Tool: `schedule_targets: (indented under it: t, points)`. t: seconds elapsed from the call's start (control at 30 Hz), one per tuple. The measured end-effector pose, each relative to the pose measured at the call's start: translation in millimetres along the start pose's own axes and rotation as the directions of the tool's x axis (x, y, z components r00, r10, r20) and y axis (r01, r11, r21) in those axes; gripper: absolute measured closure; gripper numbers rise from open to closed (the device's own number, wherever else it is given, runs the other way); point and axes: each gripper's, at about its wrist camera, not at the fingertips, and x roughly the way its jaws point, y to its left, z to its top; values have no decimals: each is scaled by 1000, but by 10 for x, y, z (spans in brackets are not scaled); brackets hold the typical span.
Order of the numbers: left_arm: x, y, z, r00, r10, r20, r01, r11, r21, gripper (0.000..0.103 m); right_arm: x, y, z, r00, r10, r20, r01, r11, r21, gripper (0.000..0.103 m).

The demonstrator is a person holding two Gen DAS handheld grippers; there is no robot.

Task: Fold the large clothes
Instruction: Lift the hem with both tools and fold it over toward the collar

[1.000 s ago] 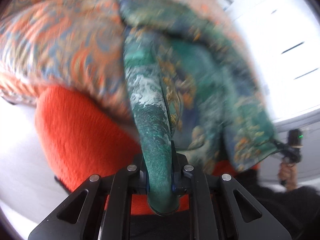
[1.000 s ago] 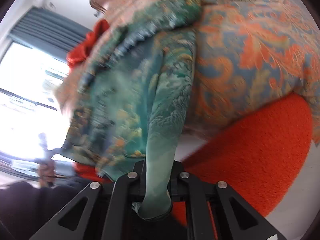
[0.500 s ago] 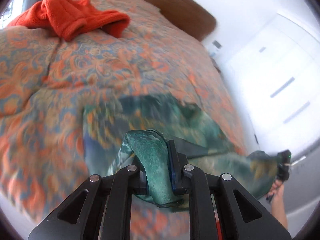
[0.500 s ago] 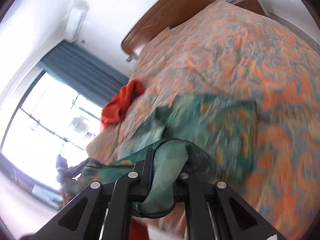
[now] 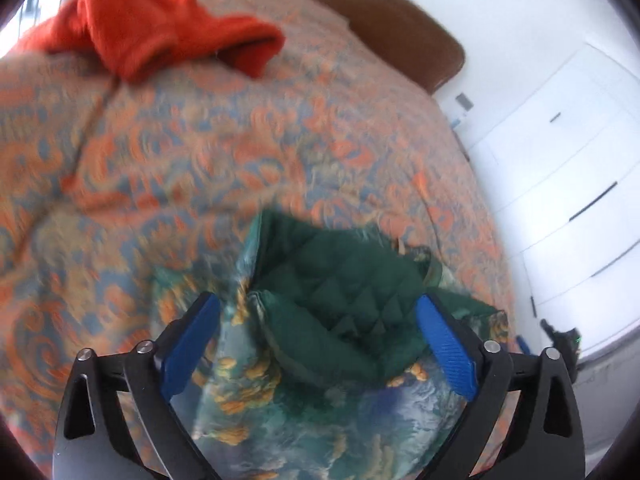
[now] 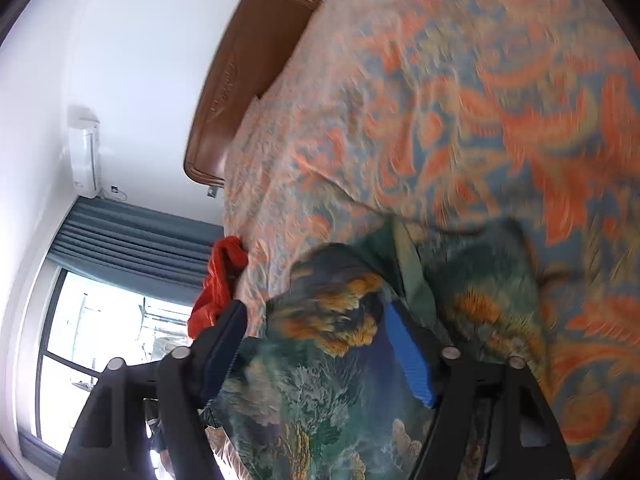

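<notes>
Green printed jacket (image 5: 320,360) lies on the patterned bedspread (image 5: 200,160), bunched between our left claw (image 5: 318,336) and right claw (image 6: 316,344), both spread wide, gripping nothing. We judge a fold just laid; next we regrip an edge.

1. Left gripper (image 5: 316,332): black angular frame with triangular cut-outs, four round silver screw heads across the linkage.
2. Fingers (image 5: 446,344) lined with ribbed bright blue pads.
3. Right gripper (image 6: 316,344): same black frame with silver screw heads.
4. Blue ribbed pad (image 6: 408,356) on one finger; the other in shadow, looking dark.
</notes>
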Motion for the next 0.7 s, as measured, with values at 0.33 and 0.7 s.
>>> schedule_targets:
  t: [0.33,0.7]
  points:
    - [591,79,-240,976,181,-124,-145,956,254,5,259,474,-215,874,-486,-20,385,717,-580,25]
    - [462,-108,-11,964,266,10,-264,951,163,95,446,756,-496,796,-562,226,566,558,-606,91]
